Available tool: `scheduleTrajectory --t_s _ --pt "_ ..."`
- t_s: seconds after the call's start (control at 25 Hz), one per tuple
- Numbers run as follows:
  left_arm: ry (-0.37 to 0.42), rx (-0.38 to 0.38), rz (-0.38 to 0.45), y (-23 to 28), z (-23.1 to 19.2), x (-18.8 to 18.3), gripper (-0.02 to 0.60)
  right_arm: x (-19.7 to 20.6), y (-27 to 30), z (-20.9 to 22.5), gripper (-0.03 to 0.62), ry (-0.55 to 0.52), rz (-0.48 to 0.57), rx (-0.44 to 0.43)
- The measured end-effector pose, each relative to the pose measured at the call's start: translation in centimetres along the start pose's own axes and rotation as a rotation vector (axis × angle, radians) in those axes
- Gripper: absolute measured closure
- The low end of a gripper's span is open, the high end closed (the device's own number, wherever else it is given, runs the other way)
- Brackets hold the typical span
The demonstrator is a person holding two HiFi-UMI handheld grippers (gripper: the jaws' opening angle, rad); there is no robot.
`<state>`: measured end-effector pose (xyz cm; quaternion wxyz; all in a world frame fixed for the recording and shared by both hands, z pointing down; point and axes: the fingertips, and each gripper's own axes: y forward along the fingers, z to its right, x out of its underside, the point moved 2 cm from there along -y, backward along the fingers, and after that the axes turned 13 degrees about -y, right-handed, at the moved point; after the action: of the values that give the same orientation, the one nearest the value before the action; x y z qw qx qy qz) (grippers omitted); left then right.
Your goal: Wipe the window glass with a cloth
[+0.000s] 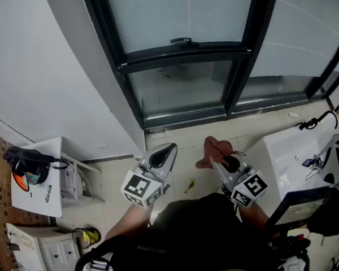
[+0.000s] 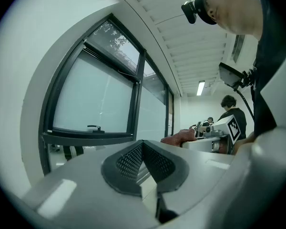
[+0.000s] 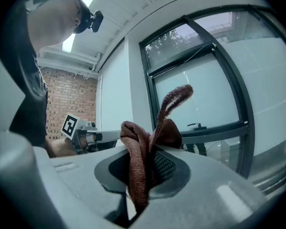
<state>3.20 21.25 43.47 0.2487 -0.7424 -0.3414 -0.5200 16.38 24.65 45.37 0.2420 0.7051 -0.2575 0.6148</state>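
Observation:
A dark-framed window with frosted glass (image 1: pixel 178 10) fills the top of the head view, with a small handle (image 1: pixel 181 40) on its crossbar. My right gripper (image 1: pixel 219 161) is shut on a reddish-brown cloth (image 1: pixel 214 150), held low, short of the glass. In the right gripper view the cloth (image 3: pixel 145 151) bunches up between the jaws, one strip curling upward, with the window glass (image 3: pixel 200 99) beyond. My left gripper (image 1: pixel 163 156) is shut with nothing in it, to the left of the cloth. In the left gripper view its pads (image 2: pixel 144 163) meet, and the glass (image 2: pixel 93 104) lies ahead.
A white wall (image 1: pixel 39 66) curves down the left. A white stand (image 1: pixel 37 179) with an orange-and-black object sits lower left. A white table (image 1: pixel 296 157) with cables stands at right. Other people (image 2: pixel 233 113) stand far off in the left gripper view.

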Motion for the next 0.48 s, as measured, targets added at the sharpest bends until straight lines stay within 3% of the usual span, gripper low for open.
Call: scheduleTrajectory --t_s 0.2,0.48 --pt "-0.002 -0.003 0.008 0.2 -1.7 -0.7 0.565 -0.8 1.4 0.3 0.554 -0.010 0.002 -0.005" --pt "-0.006 -0.013 0.035 4.5 -5.3 -2.2 0.565 0.5 3.7 5.0 0.554 0.013 -0.016 0.016"
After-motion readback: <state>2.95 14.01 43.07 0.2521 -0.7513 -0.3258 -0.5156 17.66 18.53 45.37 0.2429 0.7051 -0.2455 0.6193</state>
